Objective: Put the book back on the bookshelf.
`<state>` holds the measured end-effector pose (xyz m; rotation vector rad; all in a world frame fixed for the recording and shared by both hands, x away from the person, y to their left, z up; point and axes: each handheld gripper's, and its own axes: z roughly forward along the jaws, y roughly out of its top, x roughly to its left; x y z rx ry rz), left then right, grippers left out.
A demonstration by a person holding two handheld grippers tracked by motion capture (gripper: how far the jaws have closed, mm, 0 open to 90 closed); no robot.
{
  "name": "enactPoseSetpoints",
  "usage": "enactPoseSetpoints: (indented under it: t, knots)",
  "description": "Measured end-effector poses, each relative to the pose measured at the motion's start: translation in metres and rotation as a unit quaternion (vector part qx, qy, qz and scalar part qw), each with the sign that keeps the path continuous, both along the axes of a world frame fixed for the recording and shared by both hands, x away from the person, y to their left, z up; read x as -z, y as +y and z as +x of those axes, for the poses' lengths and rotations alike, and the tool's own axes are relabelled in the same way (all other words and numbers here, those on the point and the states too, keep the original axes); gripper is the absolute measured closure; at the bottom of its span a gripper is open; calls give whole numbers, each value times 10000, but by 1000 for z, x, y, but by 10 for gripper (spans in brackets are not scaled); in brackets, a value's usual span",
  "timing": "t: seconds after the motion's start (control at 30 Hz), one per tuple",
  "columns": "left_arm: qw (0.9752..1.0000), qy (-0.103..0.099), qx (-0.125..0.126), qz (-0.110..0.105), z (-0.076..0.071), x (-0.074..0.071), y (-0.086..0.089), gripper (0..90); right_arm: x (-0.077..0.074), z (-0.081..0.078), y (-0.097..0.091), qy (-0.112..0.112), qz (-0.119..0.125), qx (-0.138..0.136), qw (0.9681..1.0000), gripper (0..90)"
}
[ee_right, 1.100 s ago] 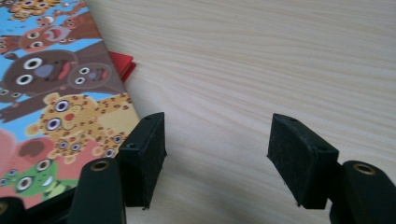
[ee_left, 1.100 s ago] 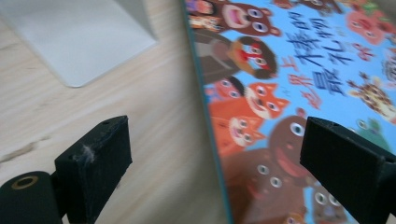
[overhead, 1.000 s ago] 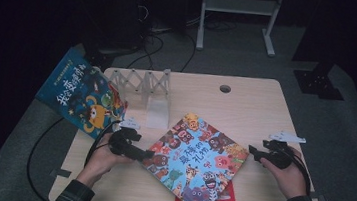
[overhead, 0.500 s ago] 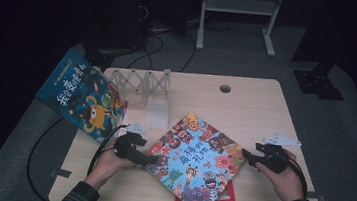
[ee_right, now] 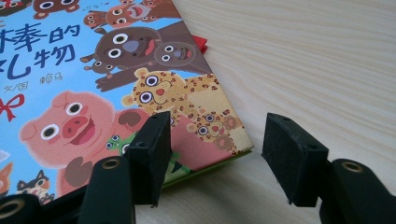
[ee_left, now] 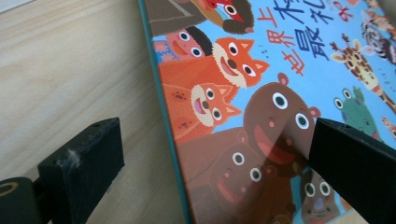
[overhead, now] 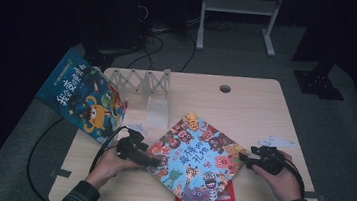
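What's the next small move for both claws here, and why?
Probably close both on the colourful animal-cover picture book. The left claw straddles its teal edge with jaws open; the right claw brackets its corner, also open, so neither grips yet.

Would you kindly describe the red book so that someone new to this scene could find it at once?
Start at the wooden table and find the big animal picture book lying at an angle near its front edge, between the two hand-held grippers. The red book lies under that book's near corner, with only a thin red strip peeking out. It is plain red, unlike the two cartoon covers.
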<state>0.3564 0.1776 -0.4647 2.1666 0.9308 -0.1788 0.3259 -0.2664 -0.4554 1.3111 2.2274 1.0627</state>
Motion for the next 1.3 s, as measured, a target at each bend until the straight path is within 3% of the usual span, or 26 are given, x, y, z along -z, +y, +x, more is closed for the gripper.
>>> enactPoseSetpoints:
  t: [0.3,0.4,0.43,0.47,0.67,0.87,1.07,1.2,1.3]
  knots:
    - [9998,-21,58,-180,1,3,2,21,2,0,-1,0,73,-6,10000,415]
    - [9994,40,209,-256,2,3,2,66,3,1,0,33,187,-2,9998,427]
    - [9987,62,349,-374,1,2,1,111,3,1,0,43,207,6,9998,426]
    - [9985,59,428,-330,0,0,-1,169,4,2,-1,70,266,16,9996,425]
    - [9980,245,565,-148,-10,-3,-6,146,6,8,-2,138,431,26,9990,423]
    - [9960,214,869,-62,-26,-4,-6,149,7,20,-1,101,473,-30,9988,418]
    - [9962,144,858,9,-31,-5,-6,148,6,31,2,167,441,-143,9988,417]
    - [9981,-10,612,39,-28,-9,-3,122,6,36,5,112,415,-202,9989,430]
    - [9989,-116,464,-24,-23,-14,1,119,3,34,7,16,242,-219,9995,459]
